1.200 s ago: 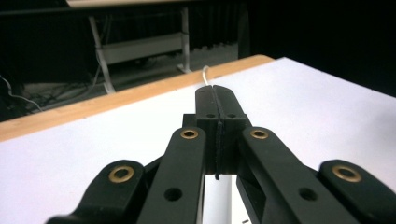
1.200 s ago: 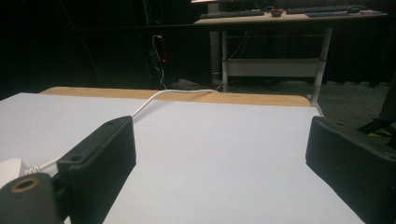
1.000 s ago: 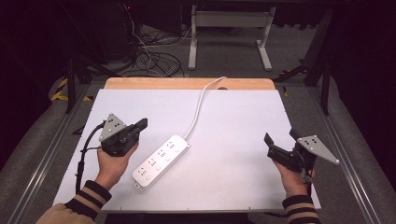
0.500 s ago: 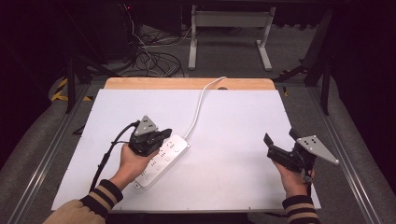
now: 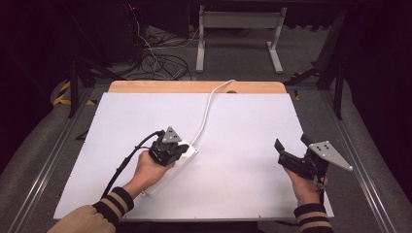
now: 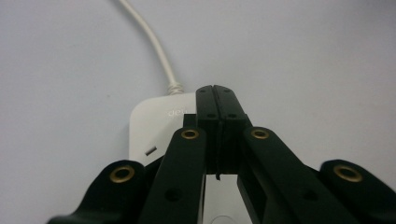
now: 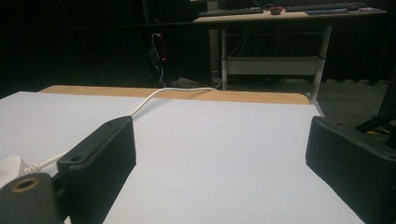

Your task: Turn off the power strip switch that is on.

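My left gripper (image 5: 180, 148), jaws pressed together (holding nothing), hovers directly over the power strip (image 6: 154, 126); my right gripper (image 5: 291, 155) gapes empty.

The left gripper (image 5: 171, 149) and hand hid most of the power strip (image 5: 189, 154), whose sockets could not be made out.

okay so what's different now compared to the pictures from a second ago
The left hand-held gripper moved right and down across the table, from beside the white power strip to right over its cord end, jaws shut on nothing. Nothing was taken hold of or let go. The power strip, its cord and the right hand-held gripper, jaws open, stayed where they were.
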`<state>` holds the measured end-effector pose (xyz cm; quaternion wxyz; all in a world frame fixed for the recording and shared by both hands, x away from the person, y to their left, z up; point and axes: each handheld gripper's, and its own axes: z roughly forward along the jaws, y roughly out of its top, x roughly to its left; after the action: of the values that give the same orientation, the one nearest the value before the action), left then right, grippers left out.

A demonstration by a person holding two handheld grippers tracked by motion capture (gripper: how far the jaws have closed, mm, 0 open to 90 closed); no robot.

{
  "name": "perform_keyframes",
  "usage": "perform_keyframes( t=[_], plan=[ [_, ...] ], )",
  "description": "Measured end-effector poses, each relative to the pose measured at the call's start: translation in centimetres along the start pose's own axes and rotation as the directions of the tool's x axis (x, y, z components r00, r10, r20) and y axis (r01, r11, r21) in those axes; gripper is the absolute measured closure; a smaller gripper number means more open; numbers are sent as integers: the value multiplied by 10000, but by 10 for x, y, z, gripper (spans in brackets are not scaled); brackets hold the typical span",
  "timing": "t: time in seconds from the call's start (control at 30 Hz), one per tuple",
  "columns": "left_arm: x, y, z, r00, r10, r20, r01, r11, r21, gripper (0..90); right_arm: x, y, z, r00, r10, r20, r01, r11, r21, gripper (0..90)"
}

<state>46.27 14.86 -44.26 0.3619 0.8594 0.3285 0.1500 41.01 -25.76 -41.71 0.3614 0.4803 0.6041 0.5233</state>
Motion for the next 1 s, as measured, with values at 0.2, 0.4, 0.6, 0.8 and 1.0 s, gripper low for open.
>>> perform_keyframes(
  t=[0.2, 0.4, 0.6, 0.8, 1.0],
  plan=[
    [-1, -2, 4, 9999, 122, -49, -120, 9993, 341, 899, 1, 0, 1, 10000, -64, -61, 64, 10000, 53, 90],
    [-1, -4, 7, 9999, 132, -59, -128, 9981, 608, 899, 2, 1, 2, 9999, -93, -71, 93, 9999, 47, 90],
    [0, -5, 9, 9998, 143, -137, -133, 9974, 714, 898, 2, 1, 1, 9999, -128, -60, 128, 9999, 78, 90],
    [-3, -8, 10, 9996, 241, -157, -228, 9967, 773, 900, 2, 1, 1, 9999, -134, -24, 135, 9999, 104, 96],
    [-4, -8, 9, 9995, 175, -265, -151, 9960, 876, 900, 3, 1, 2, 9999, -137, -105, 138, 9999, 84, 95]
  ],
)
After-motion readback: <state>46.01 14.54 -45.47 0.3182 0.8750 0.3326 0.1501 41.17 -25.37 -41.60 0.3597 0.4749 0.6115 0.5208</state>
